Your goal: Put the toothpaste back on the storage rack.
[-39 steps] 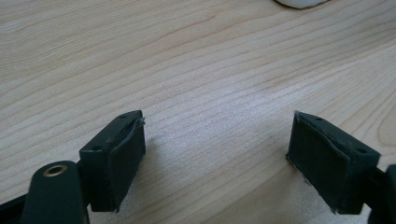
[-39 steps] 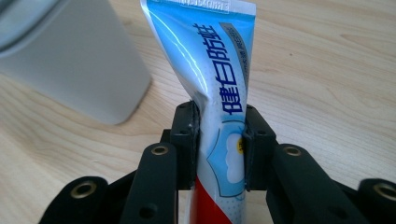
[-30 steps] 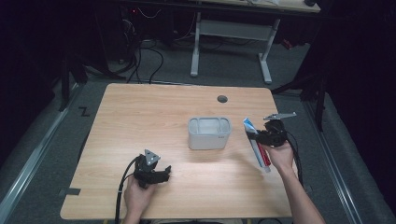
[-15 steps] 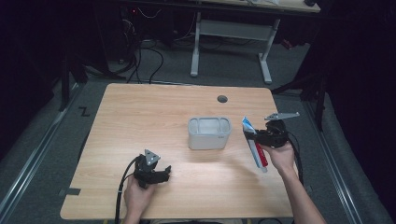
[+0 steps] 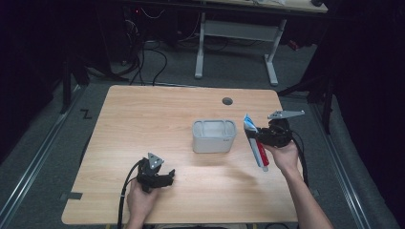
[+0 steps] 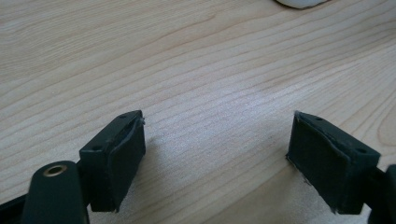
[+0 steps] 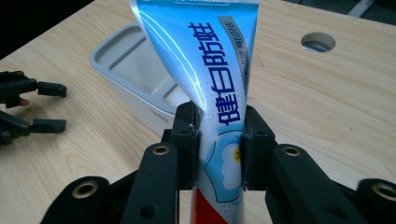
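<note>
Nearby, right hand-held gripper [image 7: 218,140] clamps toothpaste tube [image 7: 210,70] beside bin [image 5: 214,136]; left [image 6: 217,158] gapes.

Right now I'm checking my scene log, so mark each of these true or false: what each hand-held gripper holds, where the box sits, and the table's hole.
1. The right hand-held gripper clamps a toothpaste tube. True.
2. The left hand-held gripper holds a pen. False: its jaws are open, over bare wood.
3. The grey plastic box lies on the floor. False: it sits on the wooden table.
4. The table has a round cable hole. True.
</note>
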Demonstrator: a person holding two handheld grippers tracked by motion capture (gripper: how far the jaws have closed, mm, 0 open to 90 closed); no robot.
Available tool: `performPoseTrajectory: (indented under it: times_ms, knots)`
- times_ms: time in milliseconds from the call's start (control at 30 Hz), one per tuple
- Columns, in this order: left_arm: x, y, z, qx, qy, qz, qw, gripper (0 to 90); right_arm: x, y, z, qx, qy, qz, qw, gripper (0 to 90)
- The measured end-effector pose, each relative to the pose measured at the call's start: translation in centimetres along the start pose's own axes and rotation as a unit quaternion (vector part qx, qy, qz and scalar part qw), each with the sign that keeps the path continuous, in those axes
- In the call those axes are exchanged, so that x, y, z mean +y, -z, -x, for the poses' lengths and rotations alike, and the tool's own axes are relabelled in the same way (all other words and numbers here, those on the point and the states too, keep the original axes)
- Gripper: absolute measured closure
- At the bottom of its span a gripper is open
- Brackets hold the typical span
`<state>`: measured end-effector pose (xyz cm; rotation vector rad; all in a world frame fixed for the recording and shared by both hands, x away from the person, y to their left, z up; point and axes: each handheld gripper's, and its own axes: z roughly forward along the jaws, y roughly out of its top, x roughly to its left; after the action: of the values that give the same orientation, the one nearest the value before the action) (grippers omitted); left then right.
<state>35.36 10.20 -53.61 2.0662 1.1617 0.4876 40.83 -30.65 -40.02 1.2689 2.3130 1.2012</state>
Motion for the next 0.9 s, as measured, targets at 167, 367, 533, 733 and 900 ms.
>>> performPoseTrajectory:
  times_ms: [167,367,533,733,900]
  knots:
    - [0.0,0.0,0.0,0.000,0.000,0.000,1.0000,19.3,0.9,0.0,-0.6,0.011,0.007,0.007,0.9999,71.7]
    - [0.0,0.0,0.0,0.000,0.000,0.000,1.0000,19.4,1.9,-0.1,-1.4,0.022,0.015,0.018,0.9995,71.7]
    - [0.0,0.0,0.0,0.000,0.000,0.000,1.0000,19.4,2.9,-0.1,-2.0,0.033,0.023,0.029,0.9988,71.7]
    - [0.0,0.0,0.0,0.000,0.000,0.000,1.0000,19.4,3.7,0.1,-2.2,0.045,0.022,0.046,0.9977,71.7]
    - [0.0,0.0,0.0,0.000,0.000,0.000,1.0000,19.3,4.3,0.2,-2.5,0.050,0.024,0.050,0.9972,71.8]
